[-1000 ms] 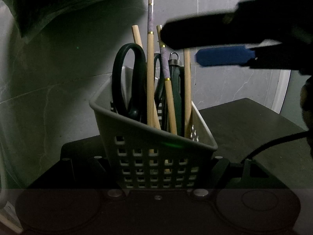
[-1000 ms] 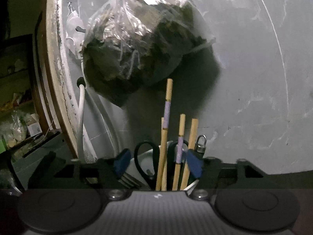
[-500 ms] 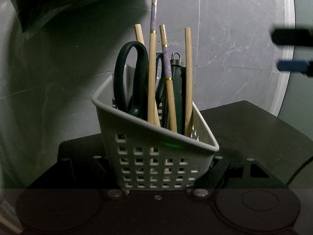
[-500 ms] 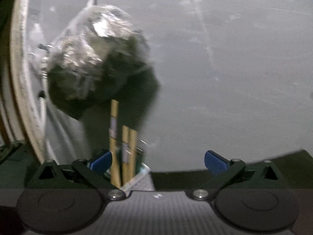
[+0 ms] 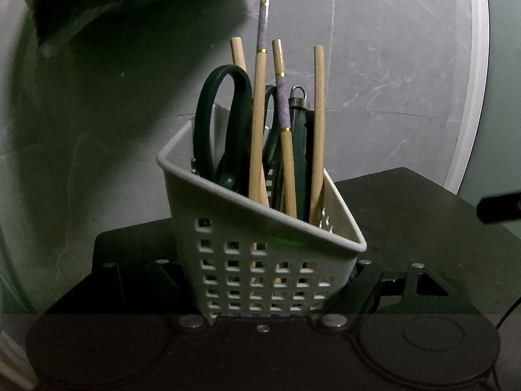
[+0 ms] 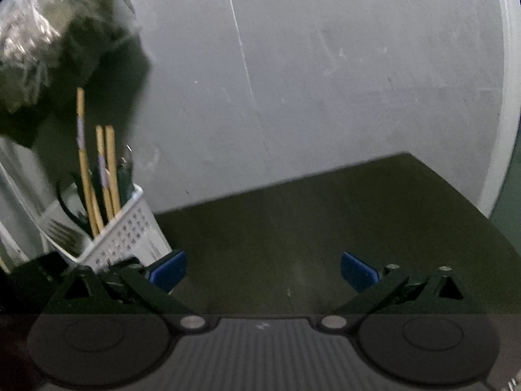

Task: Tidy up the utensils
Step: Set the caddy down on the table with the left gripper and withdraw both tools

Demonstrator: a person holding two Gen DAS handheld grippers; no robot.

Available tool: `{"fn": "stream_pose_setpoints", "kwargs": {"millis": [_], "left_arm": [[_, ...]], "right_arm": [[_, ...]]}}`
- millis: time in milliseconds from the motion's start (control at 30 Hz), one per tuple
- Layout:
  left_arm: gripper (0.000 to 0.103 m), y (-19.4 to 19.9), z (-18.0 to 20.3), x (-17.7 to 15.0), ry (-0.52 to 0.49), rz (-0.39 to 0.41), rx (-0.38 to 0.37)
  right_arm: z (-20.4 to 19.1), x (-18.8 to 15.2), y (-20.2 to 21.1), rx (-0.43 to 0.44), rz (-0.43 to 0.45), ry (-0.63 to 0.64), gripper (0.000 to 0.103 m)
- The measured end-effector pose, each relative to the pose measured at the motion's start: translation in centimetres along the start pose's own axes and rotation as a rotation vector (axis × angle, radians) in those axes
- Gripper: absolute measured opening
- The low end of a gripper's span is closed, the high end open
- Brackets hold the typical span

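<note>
Your left claw [image 5: 267,296] is clamped on the base of the white perforated plastic utensil caddy [image 5: 260,254], which stands on the dark tabletop [image 5: 423,228] w/ its rim tilted, high at left, low at right. Inside, L to R: dark green-handled scissors [image 5: 224,130], handle loops up; four light wooden chopsticks [image 5: 259,123], long axes near vertical, tips down in the caddy, butt ends up. Two have purple bands w/ gold rings; the tallest one leans slightly right at top. A dark tool w/ a metal ring on top [image 5: 299,104] stands upright between the chopsticks at right.

In the right wrist view the same caddy [image 6: 127,238] sits far left, leaning left, chopsticks [image 6: 97,169] fanned upward; fork tines [image 6: 63,231] show at its left side. A clear plastic bag w/ dark contents [image 6: 49,32] hangs above it against the grey marble wall [image 6: 325,81].

Your right claw [image 6: 263,268] has just been opening; its blue pads [image 6: 358,272] stand wide apart w/ only bare tabletop between them.
</note>
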State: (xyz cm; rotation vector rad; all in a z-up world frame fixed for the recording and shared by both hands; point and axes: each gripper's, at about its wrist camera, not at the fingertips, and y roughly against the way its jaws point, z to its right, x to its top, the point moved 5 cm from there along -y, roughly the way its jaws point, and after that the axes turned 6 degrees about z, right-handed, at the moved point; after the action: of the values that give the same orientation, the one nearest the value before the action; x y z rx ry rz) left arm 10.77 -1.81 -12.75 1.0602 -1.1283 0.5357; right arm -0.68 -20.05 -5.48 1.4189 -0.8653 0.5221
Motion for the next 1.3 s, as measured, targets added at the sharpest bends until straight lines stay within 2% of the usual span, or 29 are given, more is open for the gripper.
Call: {"fn": "stream_pose_setpoints", "kwargs": {"millis": [167,400,700,1033,1100,1300], "left_arm": [[0.08,0.0,-0.2,-0.1,0.033,-0.008,0.004],[0.08,0.1,-0.3,-0.4,0.061,-0.019,0.032],[0.087,2.4,0.8,-0.8,0.107,-0.026,0.114],[0.09,7.7,3.6,-0.6,0.217,-0.005,0.25],[0.102,8.6,4.4,-0.6,0.227,-0.001,0.276],[0.102,11.9,7.3,0.0,0.223,0.041,0.334]], "right_arm": [[0.5,-0.3,-0.3,-0.038,-0.038,-0.021,0.103],[0.6,-0.5,-0.4,-0.014,-0.06,0.0,0.103],[0.7,-0.6,-0.6,0.077,-0.082,0.03,0.103],[0.8,-0.7,0.5,0.201,-0.097,0.086,0.103],[1.0,-0.8,1.0,0.223,-0.099,0.097,0.103],[1.4,-1.5,2.6,0.281,-0.095,0.129,0.103]]}}
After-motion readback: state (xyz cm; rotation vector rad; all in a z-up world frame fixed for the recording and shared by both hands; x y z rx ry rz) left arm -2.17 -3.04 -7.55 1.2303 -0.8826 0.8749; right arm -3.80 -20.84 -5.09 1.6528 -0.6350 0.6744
